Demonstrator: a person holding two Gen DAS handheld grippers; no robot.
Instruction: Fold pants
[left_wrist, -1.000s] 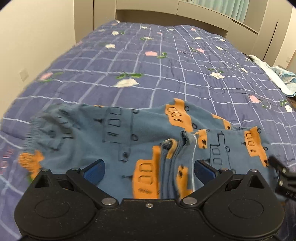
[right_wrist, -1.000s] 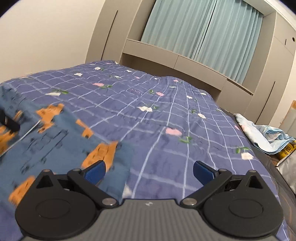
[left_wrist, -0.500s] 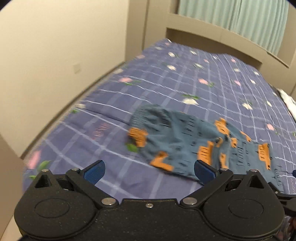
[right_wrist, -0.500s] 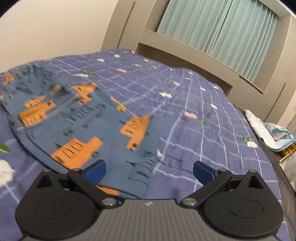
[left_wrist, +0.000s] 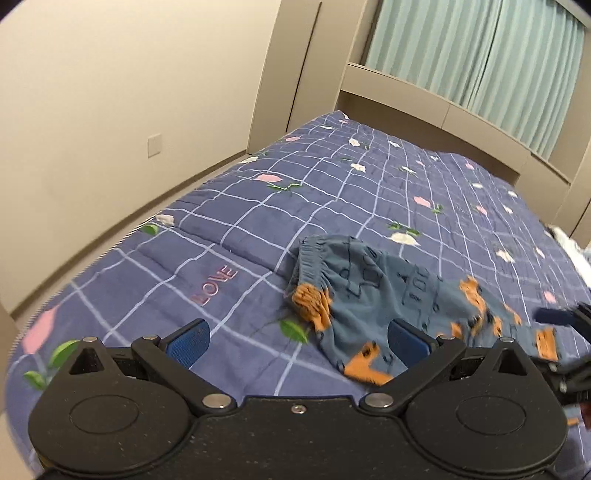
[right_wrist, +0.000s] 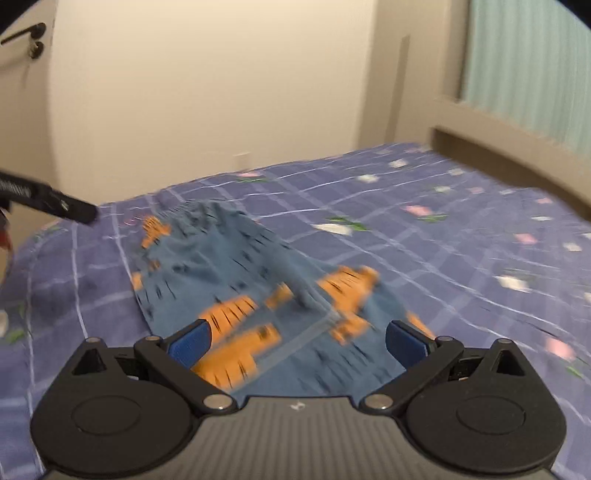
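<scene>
Blue cotton pants, printed with orange vehicles, are shown lying bunched on the bed, ahead-right of the wide, empty left claw and directly before the nearer, equally wide right claw.

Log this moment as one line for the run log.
task: fold pants | left gripper: open, empty | right gripper: open, empty | pants: lying bunched on quilt

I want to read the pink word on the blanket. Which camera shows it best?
The left wrist view: the pink word "LOVE" is sharp there, stitched into the blanket left of the pants. The right wrist view is blurred and shows no readable word.
</scene>
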